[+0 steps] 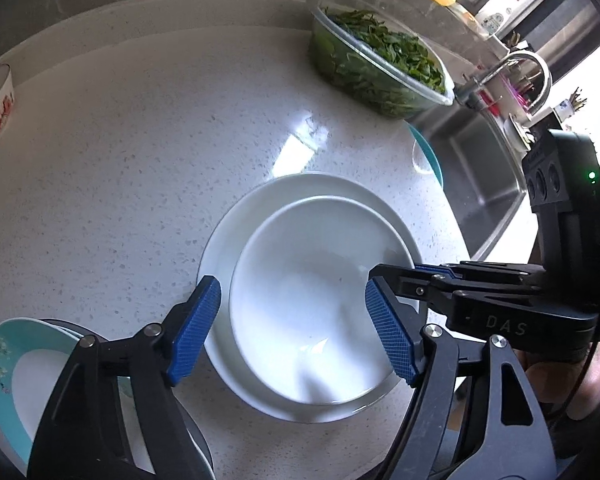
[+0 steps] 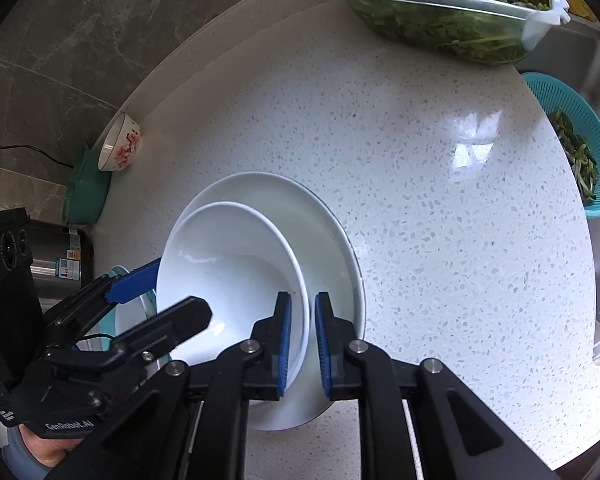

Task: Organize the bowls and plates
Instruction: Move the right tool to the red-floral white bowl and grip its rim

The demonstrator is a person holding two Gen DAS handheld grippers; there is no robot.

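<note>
A white bowl sits inside a larger white plate, nested toward the plate's near side, and the pair rests on the speckled white worktop. The right claw pinches the bowl's rim, one blue pad inside the bowl and the other outside, over the plate. In the left wrist view this claw reaches in from the right, over the bowl's edge. The left claw stands open above the bowl, its blue pads on either side and touching neither bowl nor plate; nothing is between them but the dish below.

Just left of the plate, partly hidden under the left claw, lies a teal plate with a flower pattern. Farther back on the left, near the wall, a small bowl with red flowers stands beside a green tub. At the far right of the worktop is a clear container of green leaves. Beyond the worktop's right edge lies a steel sink with a tap behind it, and a teal strainer with a few greens sits at the sink's edge. A hand shows at the lower left of the right wrist view.
</note>
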